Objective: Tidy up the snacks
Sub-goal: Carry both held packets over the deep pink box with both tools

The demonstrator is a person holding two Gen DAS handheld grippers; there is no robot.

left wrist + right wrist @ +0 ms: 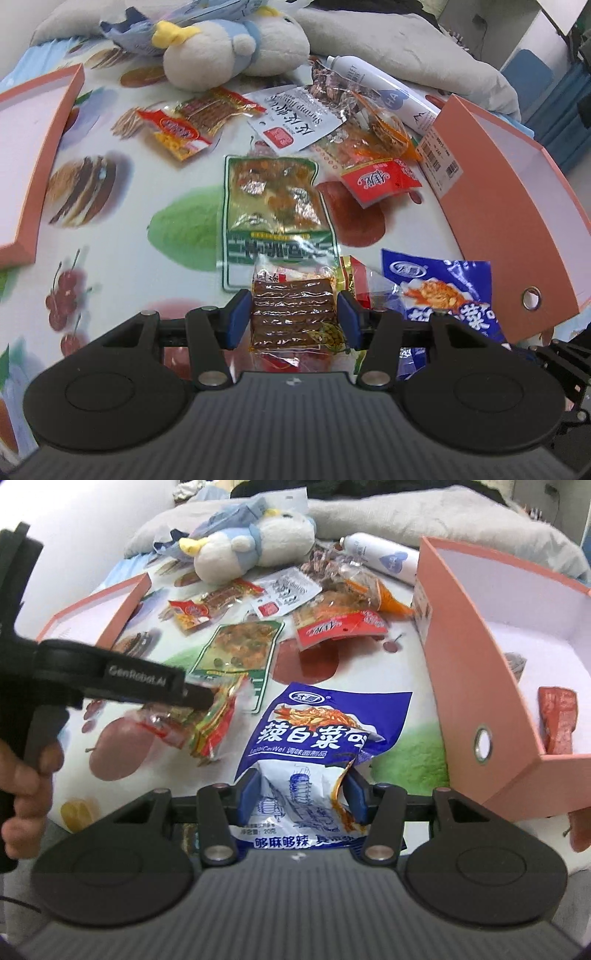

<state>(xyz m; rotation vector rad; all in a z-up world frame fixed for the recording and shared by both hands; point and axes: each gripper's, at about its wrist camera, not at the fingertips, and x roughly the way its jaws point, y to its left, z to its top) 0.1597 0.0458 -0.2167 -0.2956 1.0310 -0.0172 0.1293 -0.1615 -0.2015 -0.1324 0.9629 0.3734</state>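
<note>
Between the left gripper's [293, 319] blue pads, a clear packet of brown strips [293, 314] is clamped above the fruit-print cloth [110, 229]. Right gripper [303, 794] grips a blue-and-white snack bag [317, 746] beside the orange box [480, 686].

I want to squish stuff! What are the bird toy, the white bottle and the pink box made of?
Bird toy: soft plush, fuzzy looking.
White bottle: smooth and slightly shiny, maybe metal or plastic; hard to tell.
Pink box: probably cardboard, matte, with thin flat walls, white inside.

Brown-strip packet [293, 314], blue packet [314, 738] aloft
</note>
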